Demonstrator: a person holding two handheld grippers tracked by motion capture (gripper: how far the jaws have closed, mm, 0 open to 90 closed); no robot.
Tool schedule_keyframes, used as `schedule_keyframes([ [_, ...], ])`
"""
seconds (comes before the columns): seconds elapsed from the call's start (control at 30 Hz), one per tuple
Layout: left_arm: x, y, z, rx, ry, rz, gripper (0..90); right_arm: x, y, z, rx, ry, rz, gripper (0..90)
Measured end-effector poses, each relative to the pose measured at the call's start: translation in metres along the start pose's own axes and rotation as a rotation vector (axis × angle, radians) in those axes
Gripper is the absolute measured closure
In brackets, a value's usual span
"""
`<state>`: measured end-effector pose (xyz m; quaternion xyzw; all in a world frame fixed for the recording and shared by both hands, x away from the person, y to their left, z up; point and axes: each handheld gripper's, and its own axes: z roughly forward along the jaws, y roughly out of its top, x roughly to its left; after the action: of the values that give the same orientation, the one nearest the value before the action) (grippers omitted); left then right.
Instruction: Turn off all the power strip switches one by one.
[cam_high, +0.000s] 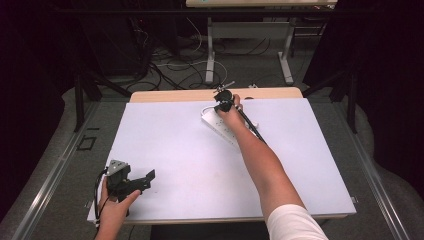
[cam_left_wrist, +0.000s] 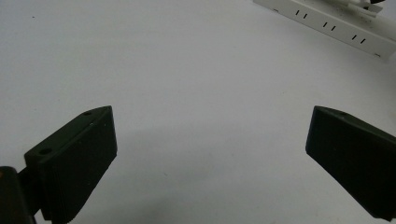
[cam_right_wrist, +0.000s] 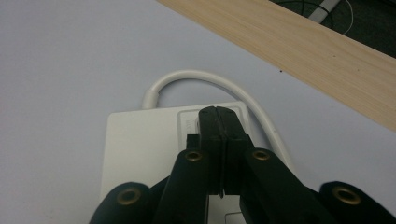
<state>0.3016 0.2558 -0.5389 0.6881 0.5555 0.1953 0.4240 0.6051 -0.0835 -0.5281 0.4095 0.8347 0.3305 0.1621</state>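
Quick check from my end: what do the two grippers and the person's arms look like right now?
Both grippers are black. The left gripper has broad flat jaws, a grey three-cornered plate on top and a black cable. The right gripper has brass-coloured rivets. The right arm wears a white short sleeve.

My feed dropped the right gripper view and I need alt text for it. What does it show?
The right gripper, jaws shut together, presses its tips on the switch end of a white power strip. The strip's white cord loops behind it on the white table cover, with the wooden table edge beyond.
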Motion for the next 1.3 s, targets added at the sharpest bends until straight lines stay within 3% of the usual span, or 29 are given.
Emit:
schedule_keyframes([
  [0.27,0.001,0.000,0.000,0.001,-0.001,0.001,2.0,0.000,0.000,0.002,-0.001,-0.017,-0.019,90.0],
  [0.37,0.000,0.000,0.000,0.002,-0.001,0.005,2.0,0.001,0.000,0.003,0.003,0.005,-0.004,90.0],
  [0.73,-0.001,0.000,0.001,0.006,-0.001,0.008,2.0,0.001,-0.002,0.004,-0.004,0.007,0.009,90.0],
  [0.8,0.000,0.000,0.001,0.007,-0.001,0.009,2.0,0.004,-0.001,0.005,-0.010,-0.014,0.003,90.0],
  [0.9,-0.001,0.000,0.001,0.012,-0.002,0.010,2.0,0.002,-0.002,0.003,-0.008,0.005,-0.019,90.0],
  [1.03,-0.002,0.000,0.001,0.010,-0.004,0.012,2.0,0.001,-0.001,0.000,-0.001,-0.007,0.000,90.0],
  [1.07,-0.001,0.000,0.001,0.013,-0.004,0.011,2.0,0.000,-0.002,0.001,-0.031,0.001,-0.002,90.0],
  [1.1,-0.001,0.000,0.001,0.010,-0.002,0.008,2.0,-0.001,-0.002,0.001,-0.027,0.003,-0.008,90.0],
  [1.13,-0.001,0.000,0.001,0.010,-0.002,0.008,2.0,0.000,-0.003,0.000,-0.027,-0.006,0.022,90.0],
  [1.2,0.000,0.000,0.001,0.009,-0.003,0.009,2.0,-0.001,-0.003,-0.002,-0.013,0.001,0.014,90.0],
  [1.23,0.000,0.000,0.001,0.008,-0.003,0.008,2.0,0.000,-0.002,-0.006,0.027,-0.014,0.019,90.0],
  [1.27,-0.001,0.000,0.001,0.007,-0.003,0.008,2.0,-0.001,-0.002,-0.007,0.026,-0.023,0.008,90.0],
  [1.3,-0.001,0.000,0.001,0.007,-0.002,0.008,2.0,0.000,-0.002,-0.008,0.025,-0.006,0.020,90.0],
])
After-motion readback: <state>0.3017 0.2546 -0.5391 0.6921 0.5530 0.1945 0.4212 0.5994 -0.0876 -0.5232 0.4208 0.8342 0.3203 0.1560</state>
